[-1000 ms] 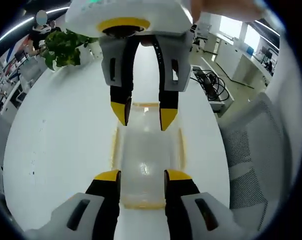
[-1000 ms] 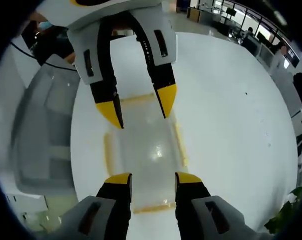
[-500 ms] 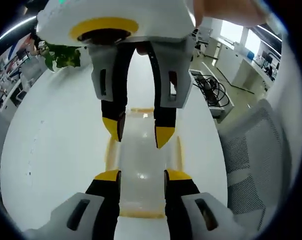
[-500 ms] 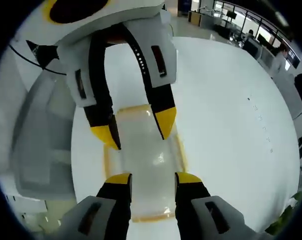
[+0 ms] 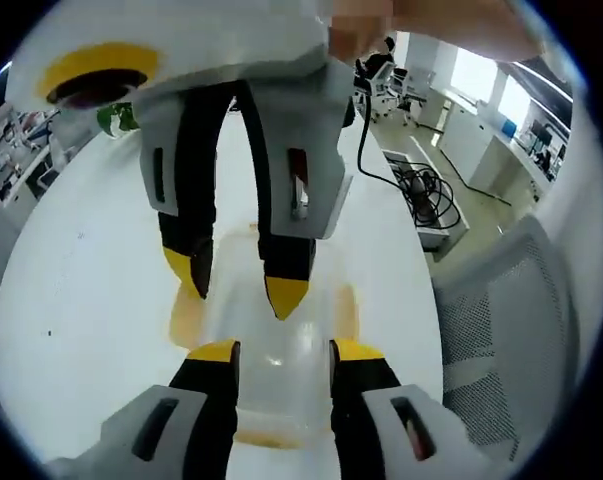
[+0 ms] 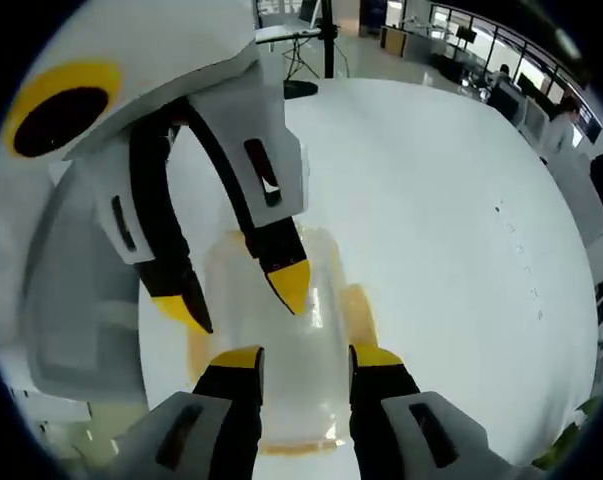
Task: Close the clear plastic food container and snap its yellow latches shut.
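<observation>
Two claws (image 5: 277, 350) (image 6: 305, 356) spread, facing, over container (image 5: 281, 385)

- The right tongs (image 6: 306, 357) rise from the bottom edge, their yellow-tipped jaws apart over the near end of the clear container (image 6: 281, 330).
- The container lies on the white bench (image 6: 451, 230), with a yellow latch (image 6: 358, 305) along its right side.
- The left tongs (image 6: 243, 292) reach in from the top left, jaws spread, tips pointing down at the container.
- A grey mesh chair (image 6: 76, 300) stands left of the bench.
</observation>
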